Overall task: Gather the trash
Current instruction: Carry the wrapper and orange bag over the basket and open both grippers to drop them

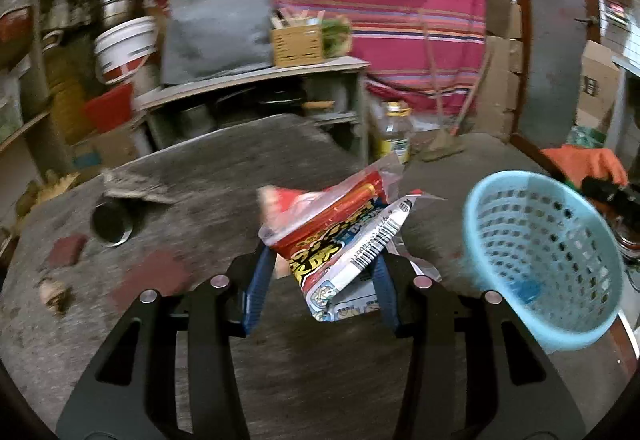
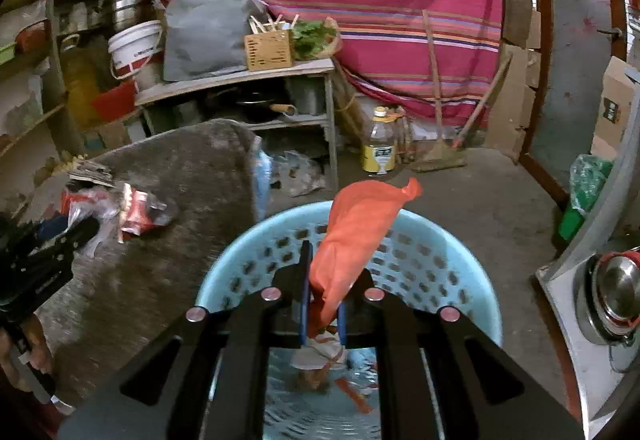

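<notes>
Your left hand-held gripper (image 1: pixel 322 280) clamped on crumpled red-and-white snack wrappers (image 1: pixel 340 236), just left of the light-blue perforated plastic basket (image 1: pixel 540 260), your right hand-held gripper (image 2: pixel 323 304) pinching an orange plastic bag (image 2: pixel 356 240) above that basket, grey tabletop (image 1: pixel 192 175) left of it.

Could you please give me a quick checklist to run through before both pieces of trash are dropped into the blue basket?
1. Left gripper grips the snack wrapper between its pads: ok.
2. Right gripper is shut on the orange bag: ok.
3. Orange bag is over the blue basket opening: ok.
4. Snack wrapper is over the basket: not ok; in the left wrist view the basket sits off to the right of it.
5. Basket has room: ok; only a few scraps lie at the bottom.
6. Basket stands steady on its support: cannot tell, and the left view is blurred.
</notes>
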`<state>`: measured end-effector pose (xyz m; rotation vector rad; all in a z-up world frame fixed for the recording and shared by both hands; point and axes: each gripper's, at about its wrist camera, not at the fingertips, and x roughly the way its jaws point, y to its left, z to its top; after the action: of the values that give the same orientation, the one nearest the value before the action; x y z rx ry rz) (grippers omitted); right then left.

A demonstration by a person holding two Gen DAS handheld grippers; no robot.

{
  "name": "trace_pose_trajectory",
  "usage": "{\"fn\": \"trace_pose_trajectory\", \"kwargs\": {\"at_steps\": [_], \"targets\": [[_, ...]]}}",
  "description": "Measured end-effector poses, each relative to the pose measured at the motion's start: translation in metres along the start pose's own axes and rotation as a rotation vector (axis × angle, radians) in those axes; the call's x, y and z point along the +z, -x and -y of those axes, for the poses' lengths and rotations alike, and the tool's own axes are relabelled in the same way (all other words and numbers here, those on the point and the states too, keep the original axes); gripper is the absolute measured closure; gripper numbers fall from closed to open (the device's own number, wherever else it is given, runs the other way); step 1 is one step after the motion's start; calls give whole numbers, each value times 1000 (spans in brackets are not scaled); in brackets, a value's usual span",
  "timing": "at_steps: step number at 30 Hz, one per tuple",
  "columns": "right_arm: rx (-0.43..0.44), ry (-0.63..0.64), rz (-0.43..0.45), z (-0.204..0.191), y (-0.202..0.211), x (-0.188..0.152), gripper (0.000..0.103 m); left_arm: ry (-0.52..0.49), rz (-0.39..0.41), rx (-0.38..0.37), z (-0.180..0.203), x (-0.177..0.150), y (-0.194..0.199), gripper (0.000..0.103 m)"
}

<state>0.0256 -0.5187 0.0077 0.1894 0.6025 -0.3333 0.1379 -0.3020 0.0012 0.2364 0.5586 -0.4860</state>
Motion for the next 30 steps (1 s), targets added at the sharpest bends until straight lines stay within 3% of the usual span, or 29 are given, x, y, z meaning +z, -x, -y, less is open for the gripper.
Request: {"fn": "trace_pose_trajectory", "kwargs": {"at_steps": [8, 18, 21, 23, 30], "targets": [[-17, -33, -15, 33, -3, -7, 93, -60, 4, -105, 72, 16, -16, 58], [-23, -85, -13, 58, 0, -15, 93, -113, -53, -193, 128, 15, -35, 57], [-20, -91, -12, 60, 0, -16, 93, -133, -56, -188, 135, 13, -35, 45], [-20, -90, -12, 62, 0, -17, 93, -137, -47, -181, 136, 10, -32, 29], [-7, -87, -14, 56, -1, -14, 93, -120, -34, -148, 117, 13, -22, 24]]}}
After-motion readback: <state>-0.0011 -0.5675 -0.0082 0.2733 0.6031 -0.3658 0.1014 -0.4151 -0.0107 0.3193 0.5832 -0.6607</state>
